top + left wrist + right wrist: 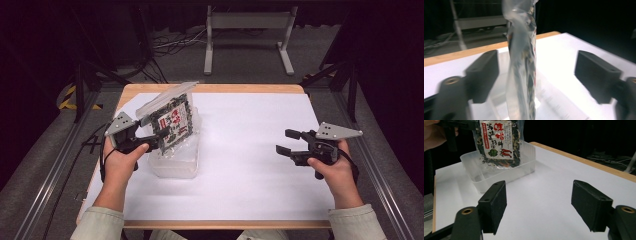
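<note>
The bag [171, 122] stands in the clear tub [175, 167] at nine o'clock on the table [250, 150]. It looks light, floppy and slick; best pinched at its sealed top edge. The left gripper [159, 137] brackets it, jaws apart, untouching. The right gripper [287, 142] gapes empty at three o'clock.

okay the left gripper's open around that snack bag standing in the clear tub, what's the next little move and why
Probably draw the left gripper back from the bag. Its jaws stand apart on either side without pressing, and the bag's lower end sits inside the tub, so it looks placed. The right gripper hangs open, apart.
</note>
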A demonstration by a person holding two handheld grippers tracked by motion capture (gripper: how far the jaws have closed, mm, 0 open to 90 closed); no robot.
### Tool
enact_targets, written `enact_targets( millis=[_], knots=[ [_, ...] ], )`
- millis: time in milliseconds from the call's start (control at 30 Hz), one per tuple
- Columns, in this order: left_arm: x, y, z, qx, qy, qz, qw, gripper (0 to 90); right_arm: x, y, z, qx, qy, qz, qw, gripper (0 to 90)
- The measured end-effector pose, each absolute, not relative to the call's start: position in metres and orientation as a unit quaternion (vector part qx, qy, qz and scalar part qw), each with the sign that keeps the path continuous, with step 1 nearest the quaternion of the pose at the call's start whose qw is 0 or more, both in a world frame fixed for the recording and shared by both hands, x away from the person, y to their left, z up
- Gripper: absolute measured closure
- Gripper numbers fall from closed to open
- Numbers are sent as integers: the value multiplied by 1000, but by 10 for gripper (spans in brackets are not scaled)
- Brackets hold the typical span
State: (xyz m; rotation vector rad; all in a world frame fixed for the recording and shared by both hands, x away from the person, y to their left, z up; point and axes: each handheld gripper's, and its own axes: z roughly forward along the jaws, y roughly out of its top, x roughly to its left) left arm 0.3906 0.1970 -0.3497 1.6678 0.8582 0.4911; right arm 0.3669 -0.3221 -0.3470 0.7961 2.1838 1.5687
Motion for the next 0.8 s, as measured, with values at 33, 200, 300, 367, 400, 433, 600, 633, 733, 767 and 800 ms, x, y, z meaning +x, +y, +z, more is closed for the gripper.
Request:
enact_targets(
  millis=[33, 200, 300, 367, 400, 433, 600, 633, 733, 767, 800],
  knots=[
    [388, 199, -349, 709, 365, 212, 565, 164, 365, -323, -347, 284, 768, 548, 172, 275],
    [371, 211, -344, 703, 366, 217, 570, 128, 360, -324, -342, 283, 769, 536, 202, 247],
    [353, 224, -341, 705, 366, 230, 562, 122, 355, -330, -342, 287, 767, 533, 213, 236],
    [349, 227, -341, 705, 367, 232, 560, 120, 354, -332, -344, 289, 767, 532, 214, 235],
    [339, 234, -343, 710, 368, 240, 551, 118, 353, -336, -348, 297, 765, 530, 215, 225],
    [336, 236, -344, 711, 369, 241, 548, 118, 352, -339, -350, 300, 764, 528, 217, 220],
    [322, 244, -355, 729, 361, 238, 531, 100, 347, -349, -361, 321, 754, 528, 223, 193],
    [320, 245, -359, 730, 359, 236, 531, 95, 346, -352, -363, 323, 753, 529, 222, 193],
    [313, 250, -369, 732, 358, 237, 529, 86, 340, -360, -370, 337, 742, 535, 223, 184],
    [311, 251, -373, 731, 359, 235, 530, 83, 338, -363, -373, 342, 739, 535, 224, 184],
    [310, 253, -377, 729, 363, 232, 532, 81, 337, -366, -376, 347, 737, 534, 226, 179]
  ],
)
